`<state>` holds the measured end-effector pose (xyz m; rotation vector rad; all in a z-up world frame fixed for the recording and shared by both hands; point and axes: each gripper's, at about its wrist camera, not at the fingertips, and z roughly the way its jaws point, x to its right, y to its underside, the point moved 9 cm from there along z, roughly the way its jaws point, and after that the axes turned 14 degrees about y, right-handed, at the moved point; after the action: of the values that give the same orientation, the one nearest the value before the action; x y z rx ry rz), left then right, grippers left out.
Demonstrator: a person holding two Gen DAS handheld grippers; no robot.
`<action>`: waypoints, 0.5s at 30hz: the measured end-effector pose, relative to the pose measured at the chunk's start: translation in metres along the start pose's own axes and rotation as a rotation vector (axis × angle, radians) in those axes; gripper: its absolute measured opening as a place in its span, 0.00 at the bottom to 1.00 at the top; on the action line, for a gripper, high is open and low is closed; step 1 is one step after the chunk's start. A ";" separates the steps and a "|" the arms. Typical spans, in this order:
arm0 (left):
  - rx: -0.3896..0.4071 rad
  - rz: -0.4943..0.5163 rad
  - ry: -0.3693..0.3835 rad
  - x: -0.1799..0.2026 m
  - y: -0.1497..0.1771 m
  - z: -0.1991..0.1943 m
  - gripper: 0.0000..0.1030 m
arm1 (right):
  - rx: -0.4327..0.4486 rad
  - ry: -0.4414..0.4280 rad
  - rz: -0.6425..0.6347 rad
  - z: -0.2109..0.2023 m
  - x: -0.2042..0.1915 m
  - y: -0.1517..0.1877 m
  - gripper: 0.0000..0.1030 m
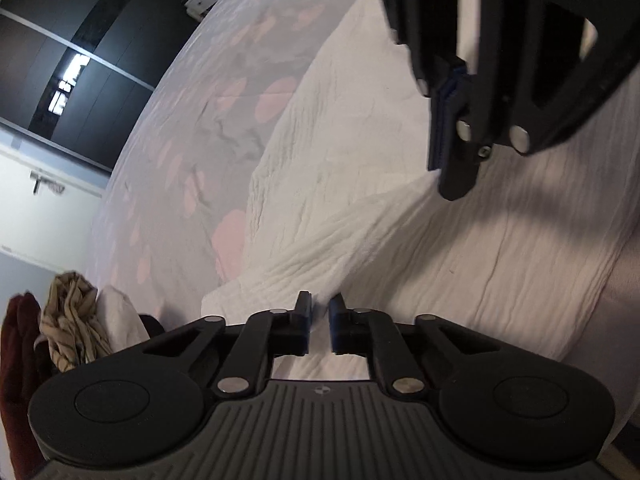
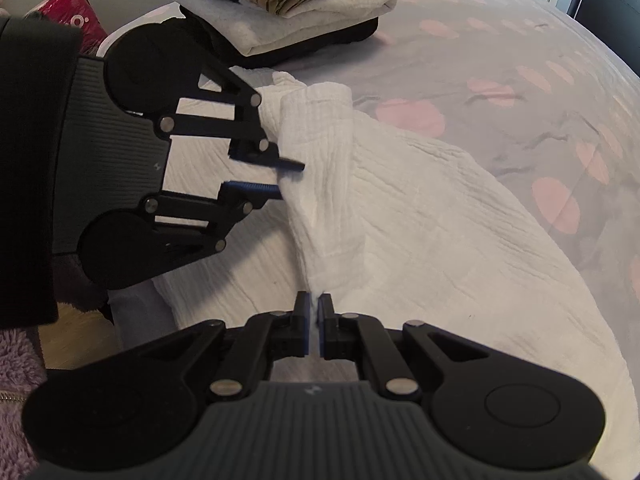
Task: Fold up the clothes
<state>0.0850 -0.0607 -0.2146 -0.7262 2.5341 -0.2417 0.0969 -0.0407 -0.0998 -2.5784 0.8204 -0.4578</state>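
Fingers of the right gripper (image 2: 314, 322) pinched a raised ridge of the white garment (image 2: 420, 216); the left gripper (image 1: 319, 322) sat parted, holding nothing, at the cloth's edge. Risk: thin pinch could slip if pulled, dropping the fold crooked. Garment was crinkled white cotton, spread on the spotted bedcover (image 2: 520, 60), near the folded stack (image 2: 288, 4).

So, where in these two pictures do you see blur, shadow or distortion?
Left wrist view: the right hand-held gripper is motion-blurred and casts a shadow on the white garment; the bed's edge curves from the fisheye lens. Right wrist view: the garment is soft near the fingertips.
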 end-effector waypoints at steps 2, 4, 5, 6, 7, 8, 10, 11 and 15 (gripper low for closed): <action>0.006 -0.027 0.000 -0.001 0.006 0.000 0.03 | -0.003 0.003 0.012 0.000 0.002 0.001 0.11; 0.001 -0.044 0.002 0.001 0.014 0.003 0.02 | -0.002 0.009 0.027 -0.002 0.006 0.004 0.18; -0.001 -0.049 0.002 0.004 0.017 0.005 0.02 | -0.002 0.012 0.035 -0.003 0.008 0.005 0.26; -0.002 -0.053 0.002 0.006 0.020 0.007 0.02 | -0.003 0.021 0.046 -0.004 0.012 0.008 0.29; -0.002 -0.064 0.004 0.007 0.024 0.009 0.02 | -0.005 0.030 0.058 -0.005 0.016 0.011 0.30; -0.001 -0.081 0.007 0.009 0.027 0.011 0.02 | -0.011 0.040 0.073 -0.006 0.020 0.015 0.31; 0.001 -0.114 0.014 0.011 0.031 0.016 0.02 | -0.016 0.059 0.100 -0.009 0.030 0.025 0.33; -0.002 -0.119 0.014 0.013 0.034 0.018 0.02 | -0.017 0.076 0.113 -0.012 0.036 0.031 0.34; -0.014 -0.134 0.010 0.020 0.042 0.024 0.02 | -0.025 0.165 0.172 -0.023 0.070 0.057 0.36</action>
<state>0.0630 -0.0366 -0.2561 -0.9040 2.5018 -0.2736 0.1139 -0.1323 -0.0929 -2.4896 1.1014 -0.6171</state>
